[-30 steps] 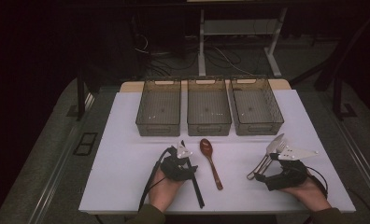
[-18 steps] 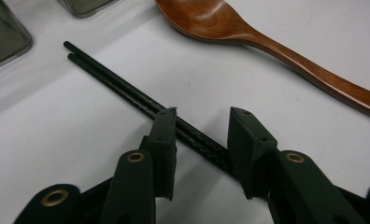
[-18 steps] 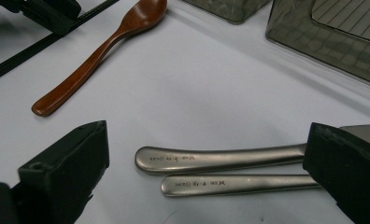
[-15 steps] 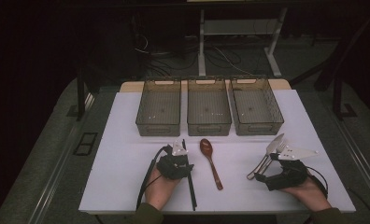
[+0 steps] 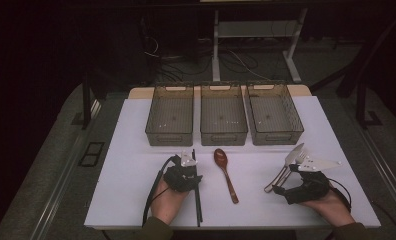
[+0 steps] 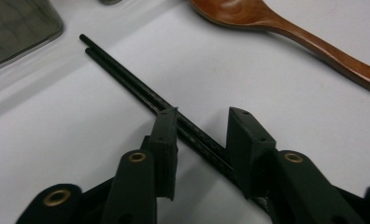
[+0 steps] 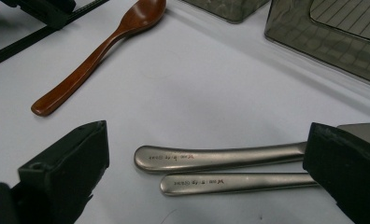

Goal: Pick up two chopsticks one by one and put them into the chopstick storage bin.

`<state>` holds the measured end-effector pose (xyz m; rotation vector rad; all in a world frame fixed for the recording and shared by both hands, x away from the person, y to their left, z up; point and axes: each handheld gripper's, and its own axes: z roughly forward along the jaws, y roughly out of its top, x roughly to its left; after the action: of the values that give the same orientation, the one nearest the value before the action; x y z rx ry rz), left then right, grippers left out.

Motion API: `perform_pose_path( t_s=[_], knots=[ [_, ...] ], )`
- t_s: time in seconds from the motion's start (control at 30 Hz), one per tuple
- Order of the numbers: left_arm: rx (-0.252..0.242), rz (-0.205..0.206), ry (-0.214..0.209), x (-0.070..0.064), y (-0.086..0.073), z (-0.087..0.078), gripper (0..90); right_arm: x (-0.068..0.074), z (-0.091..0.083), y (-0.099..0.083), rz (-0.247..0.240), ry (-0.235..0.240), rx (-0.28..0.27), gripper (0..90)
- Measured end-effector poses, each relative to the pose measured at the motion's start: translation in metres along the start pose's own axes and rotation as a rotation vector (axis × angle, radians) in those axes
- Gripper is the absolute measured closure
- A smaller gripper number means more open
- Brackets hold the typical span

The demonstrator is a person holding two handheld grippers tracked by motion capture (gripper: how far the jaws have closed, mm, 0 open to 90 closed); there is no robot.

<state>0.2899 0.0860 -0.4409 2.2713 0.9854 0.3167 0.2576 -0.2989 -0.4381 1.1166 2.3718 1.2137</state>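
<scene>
In the left gripper view, the left gripper [image 6: 199, 135] sits low in the frame with its jaws spread on either side of a pair of black chopsticks [image 6: 141, 91], which run from the upper left down between the jaws. Whether either jaw touches the sticks is hard to tell, and their lower ends are hidden behind the gripper body. A wooden spoon [image 6: 286, 32] crosses the upper right, its bowl cut off by the top edge.

In the right gripper view, the right gripper [image 7: 206, 163] has its jaws spread wide, one at the lower left, one at the lower right. Two metal handles [image 7: 220, 161] lie side by side between them on the white table [image 7: 211, 74]; their far ends are hidden behind the right-hand jaw.

In the high view, three grey bins [image 5: 223, 112] stand in a row across the middle, above the wooden spoon.
</scene>
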Motion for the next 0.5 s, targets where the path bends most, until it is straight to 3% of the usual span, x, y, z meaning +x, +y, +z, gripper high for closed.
perform_pose_path(
  t_s=[0.13,0.2,0.3,0.5],
  knots=[
    [-0.002,-0.004,-0.003,0.001,0.000,0.001,56.8,0.000,0.000,0.000,0.000,0.000,0.000,0.0],
    [-0.017,-0.032,-0.014,0.003,0.001,0.002,54.5,0.000,0.000,0.000,0.001,-0.001,0.000,0.0],
    [-0.017,-0.043,-0.010,0.004,0.004,0.004,51.2,0.000,0.000,0.000,-0.001,0.000,0.000,0.0],
    [-0.052,-0.089,0.051,0.020,0.019,0.010,49.0,0.000,0.001,0.000,0.001,-0.001,0.000,0.0]
  ],
)
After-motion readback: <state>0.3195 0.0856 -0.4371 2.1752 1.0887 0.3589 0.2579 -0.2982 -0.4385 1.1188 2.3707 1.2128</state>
